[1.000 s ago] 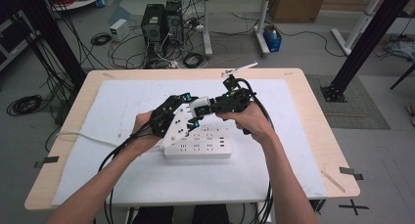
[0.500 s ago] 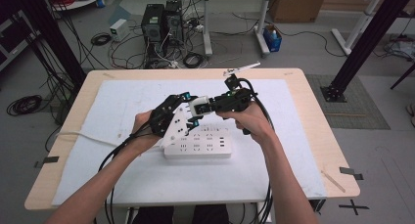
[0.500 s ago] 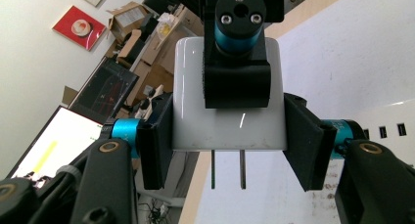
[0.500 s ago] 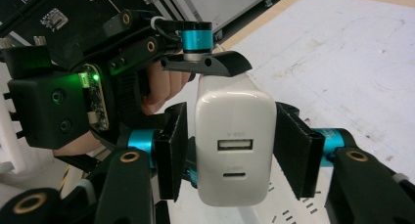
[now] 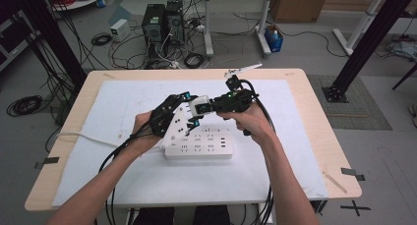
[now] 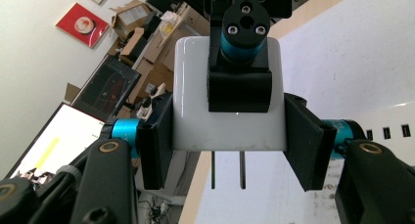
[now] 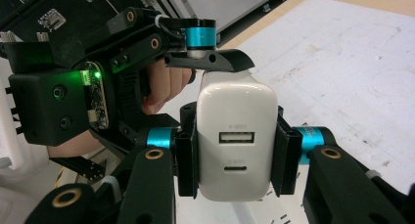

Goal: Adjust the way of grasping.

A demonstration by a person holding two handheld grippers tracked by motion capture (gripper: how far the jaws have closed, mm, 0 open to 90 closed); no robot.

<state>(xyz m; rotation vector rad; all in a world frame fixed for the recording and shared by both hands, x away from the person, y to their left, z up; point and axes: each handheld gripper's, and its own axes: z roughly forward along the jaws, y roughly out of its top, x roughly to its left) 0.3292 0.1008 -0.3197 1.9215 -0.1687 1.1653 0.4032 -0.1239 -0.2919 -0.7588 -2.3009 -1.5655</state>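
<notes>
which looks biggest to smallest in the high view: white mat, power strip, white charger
1. white mat
2. power strip
3. white charger, held above the strip, so slightly nearer the camera, yet it looks smallest.

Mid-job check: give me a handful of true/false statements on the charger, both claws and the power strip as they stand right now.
1. Both claws grip the white charger at once. True: the left claw and the right claw each press its sides; the right claw's jaws have just been closing onto it.
2. The charger is plugged into the power strip. False: it is held above the strip, its two prongs bare in the left claw view.
3. The charger's face shows two ports. True.
4. The power strip hangs off the table edge. False: it lies flat on the white mat.
5. The charger is black. False: it is white.
</notes>
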